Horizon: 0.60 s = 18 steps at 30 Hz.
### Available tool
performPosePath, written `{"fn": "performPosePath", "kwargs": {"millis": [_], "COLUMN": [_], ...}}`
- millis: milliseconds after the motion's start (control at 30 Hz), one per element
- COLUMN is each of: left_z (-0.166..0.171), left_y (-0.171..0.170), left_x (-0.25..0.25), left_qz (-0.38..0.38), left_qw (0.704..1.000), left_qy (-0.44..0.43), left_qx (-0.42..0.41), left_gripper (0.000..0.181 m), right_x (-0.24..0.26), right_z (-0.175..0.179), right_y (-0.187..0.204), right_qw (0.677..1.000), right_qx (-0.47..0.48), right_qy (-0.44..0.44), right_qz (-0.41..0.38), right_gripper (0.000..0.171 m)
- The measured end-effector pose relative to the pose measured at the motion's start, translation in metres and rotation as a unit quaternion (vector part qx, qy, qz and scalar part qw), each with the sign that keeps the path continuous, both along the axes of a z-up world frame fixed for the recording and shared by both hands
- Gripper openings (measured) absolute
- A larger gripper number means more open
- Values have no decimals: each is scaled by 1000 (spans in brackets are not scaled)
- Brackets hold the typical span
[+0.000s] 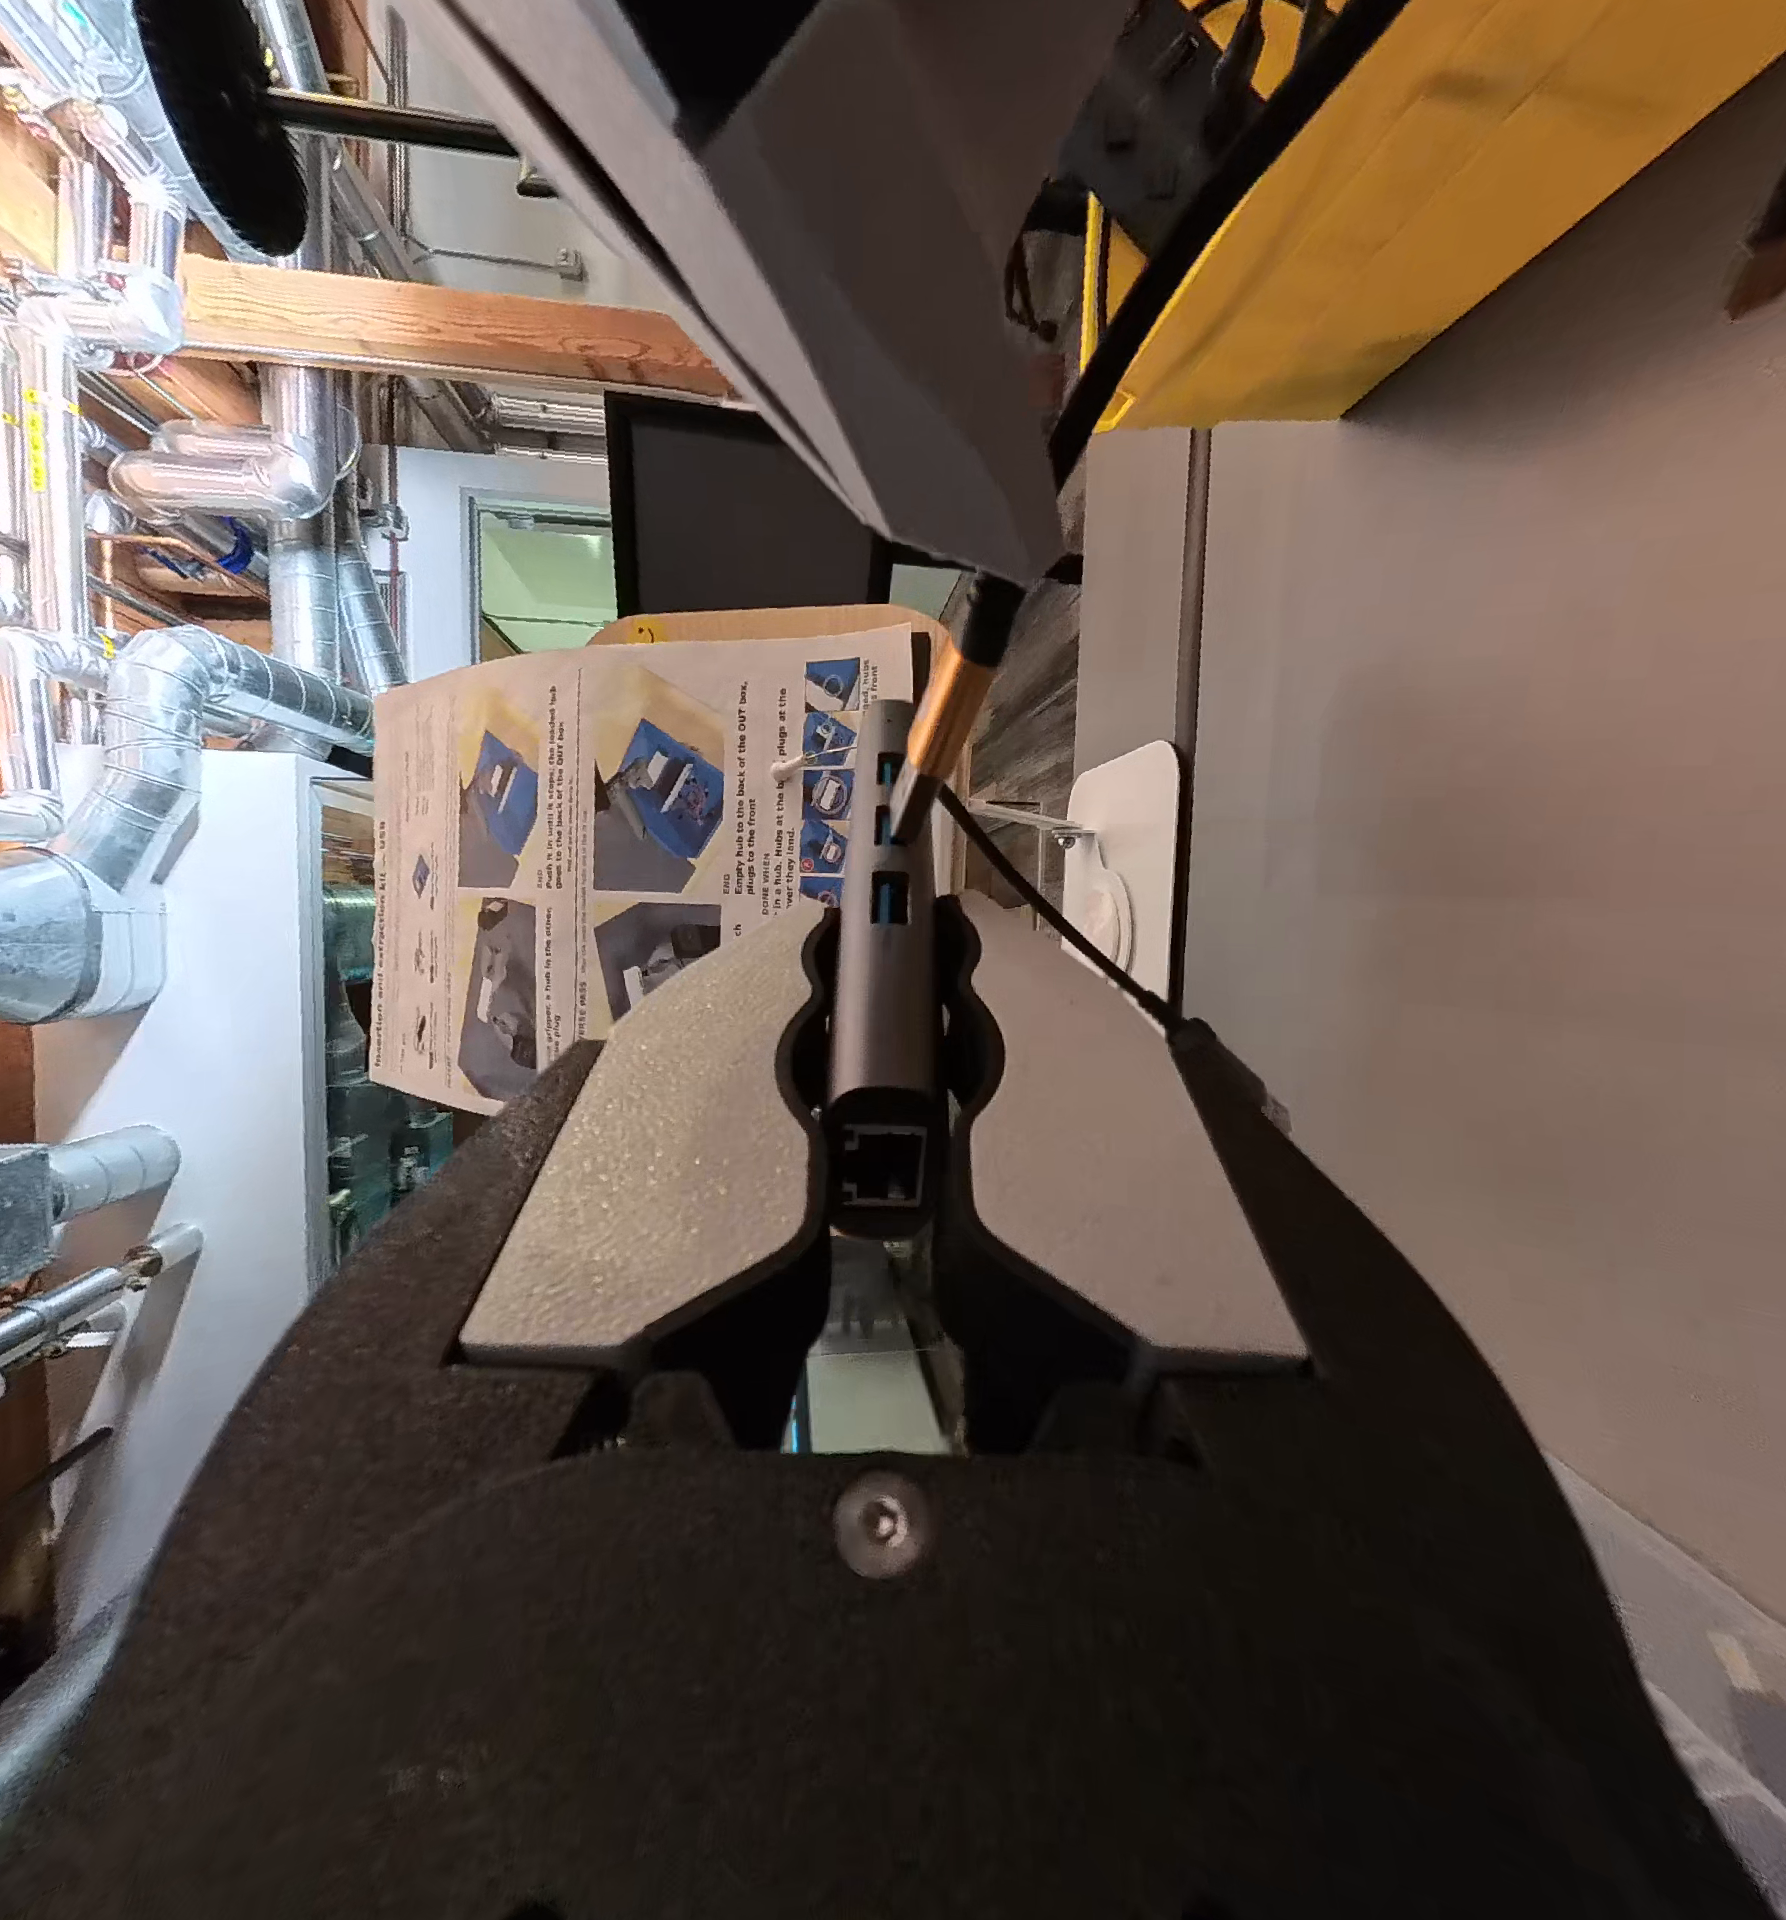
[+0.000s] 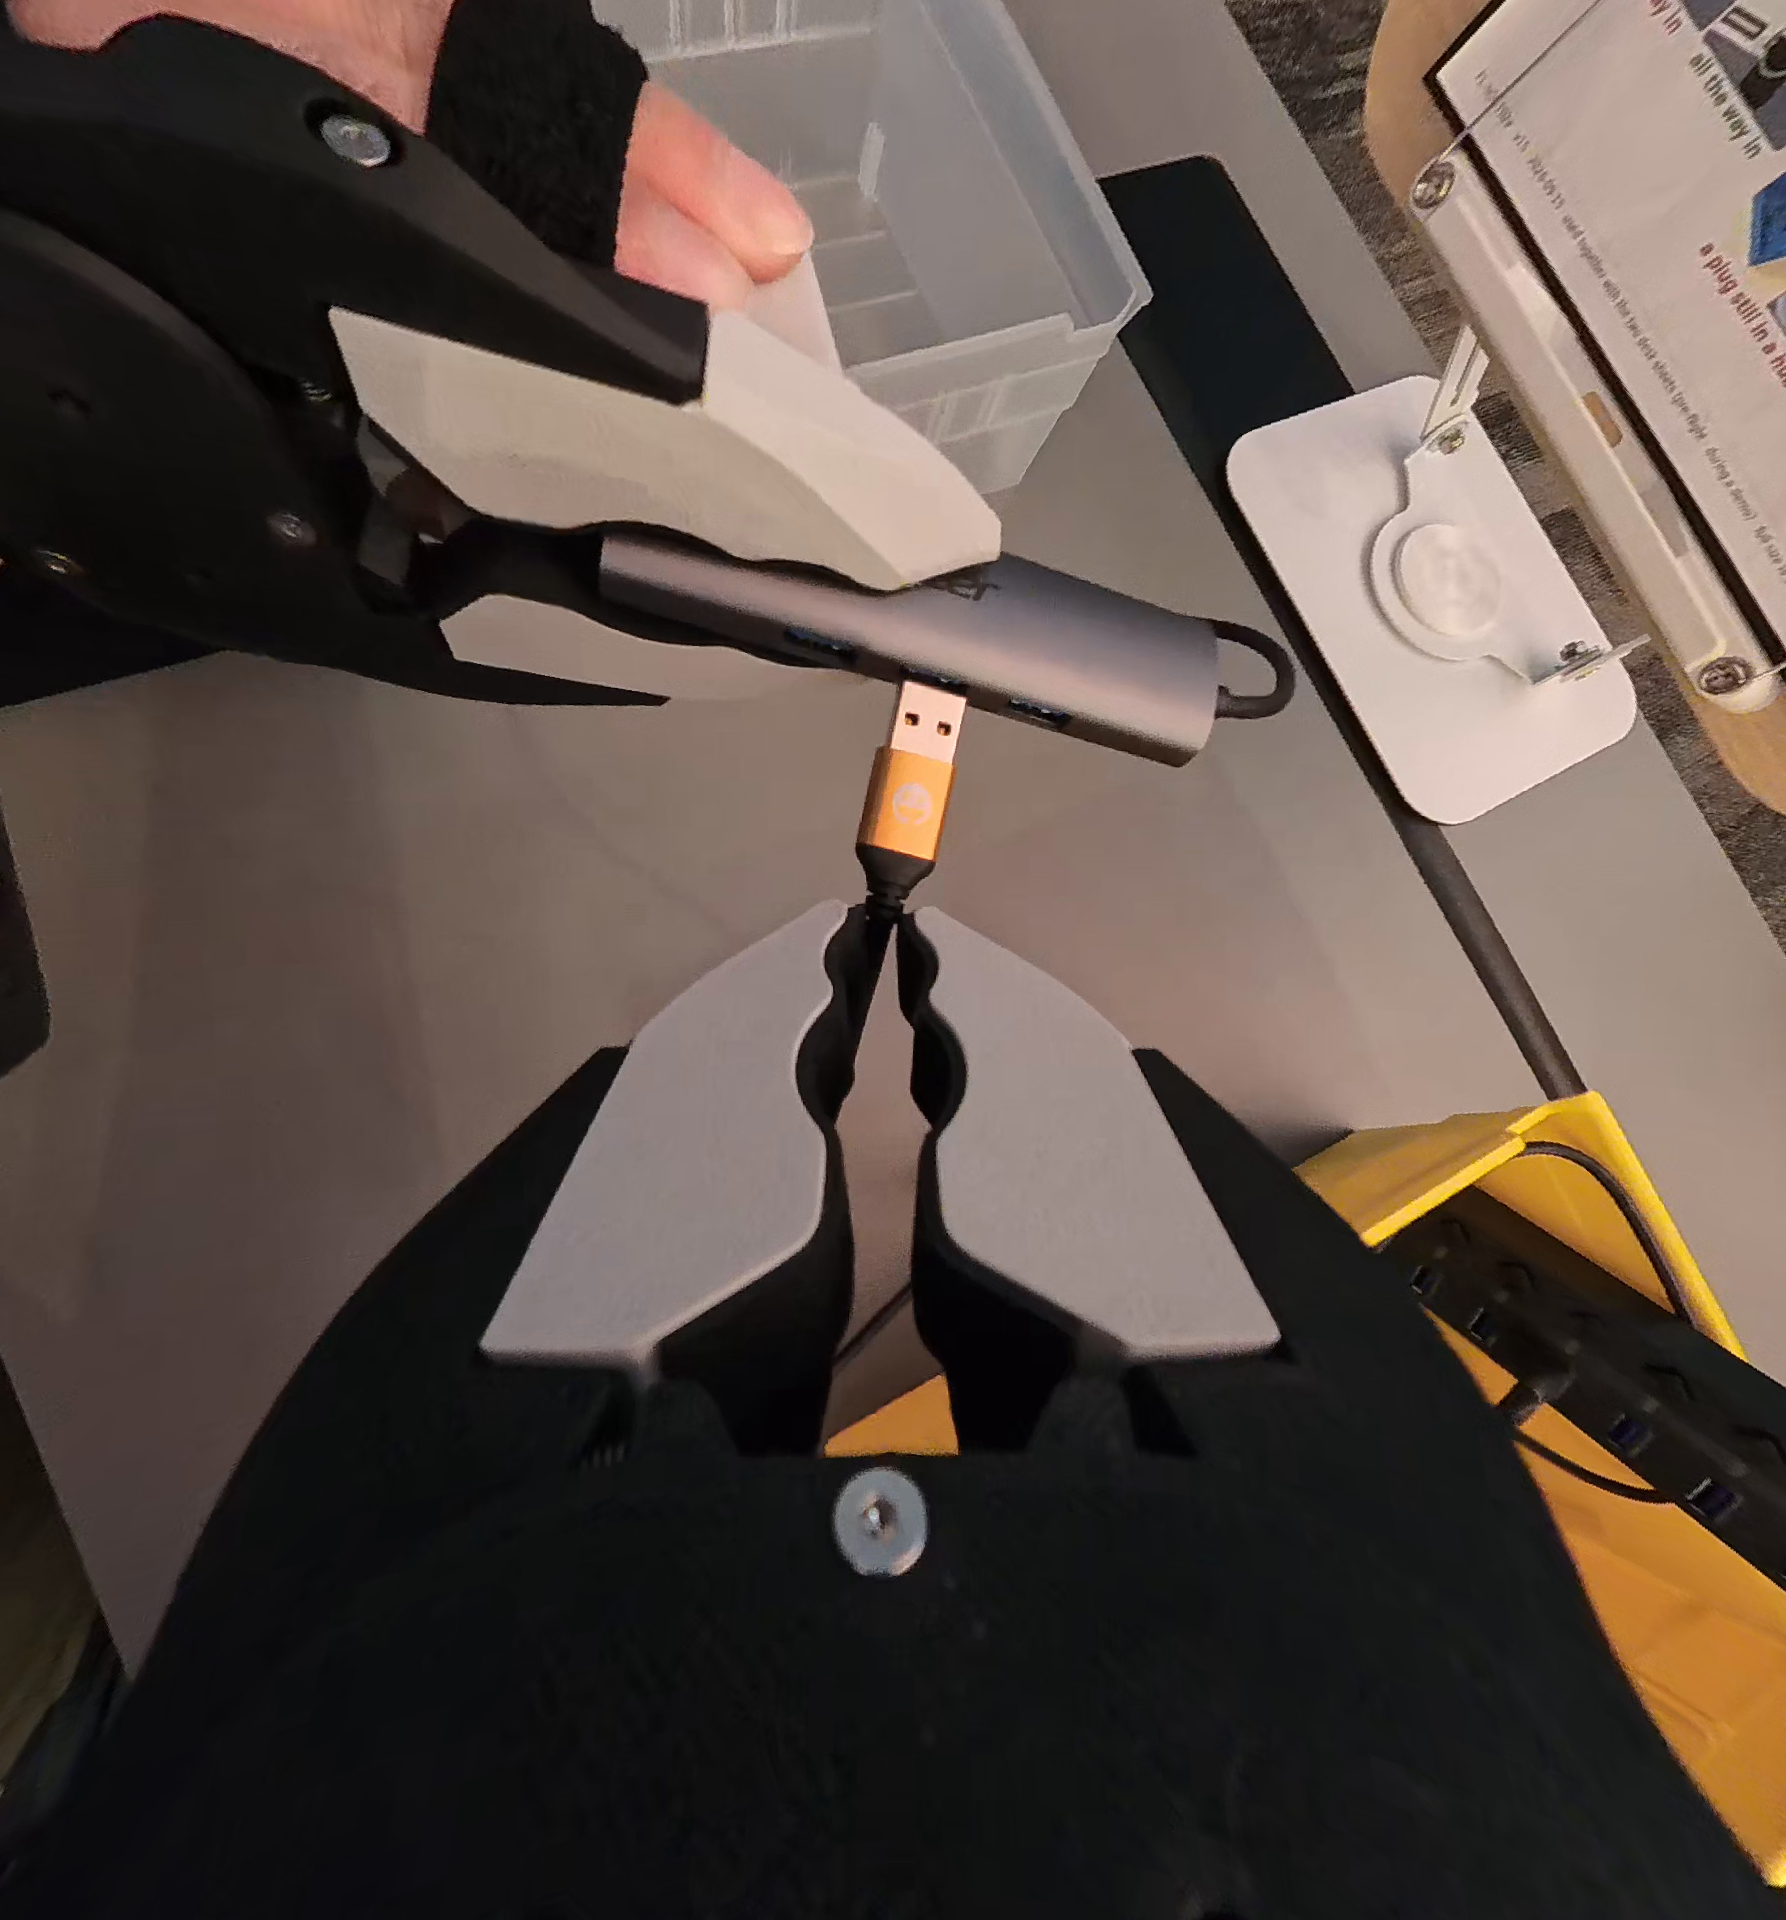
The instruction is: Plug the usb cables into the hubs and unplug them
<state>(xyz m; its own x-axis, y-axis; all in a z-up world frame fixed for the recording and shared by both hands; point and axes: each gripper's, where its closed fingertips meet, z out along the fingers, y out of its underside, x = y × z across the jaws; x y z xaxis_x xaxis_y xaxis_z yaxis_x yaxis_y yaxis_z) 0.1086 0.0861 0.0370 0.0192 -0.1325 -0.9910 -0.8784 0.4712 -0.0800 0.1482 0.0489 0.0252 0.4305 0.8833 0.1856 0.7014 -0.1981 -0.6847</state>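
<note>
— What's in the boxes on the worktop (image 2: 328, 935)?

— The yellow bin (image 2: 1554, 1174) at the right edge holds dark hubs with a cable trailing among them. The clear plastic tub (image 2: 982, 270) further back has only ribbed dividers showing inside; whether anything lies in it, I cannot tell.

— Do the two cameras differ?

— The right one shows a bare thumb and black glove on the left hand-held gripper (image 2: 910, 551), and the white stand base (image 2: 1429, 582). The left one shows ceiling ducts (image 1: 141, 727) and the whole instruction sheet (image 1: 650, 852).

— And the grip?

— The left hand-held gripper (image 1: 884, 956) is clamped on the grey hub (image 1: 878, 1018), held above the worktop, ports facing the other tool. The right hand-held gripper (image 2: 884, 920) pinches the black cable just behind the orange plug (image 2: 910, 800), its metal tip at the hub's (image 2: 972, 634) middle port, hardly entered.
</note>
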Motion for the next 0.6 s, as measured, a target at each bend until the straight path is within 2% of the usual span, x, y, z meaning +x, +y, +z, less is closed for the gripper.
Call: {"fn": "performPosePath", "kwargs": {"millis": [600], "left_z": [-17], "left_y": [-4], "left_x": [8], "left_qz": [-16], "left_qw": [997], "left_qy": [73], "left_qx": [23], "left_gripper": [17], "right_x": [4], "right_z": [-15], "right_y": [-4], "right_qw": [999], "right_qx": [-45], "right_qy": [-12], "right_qz": [13], "right_gripper": [6]}}
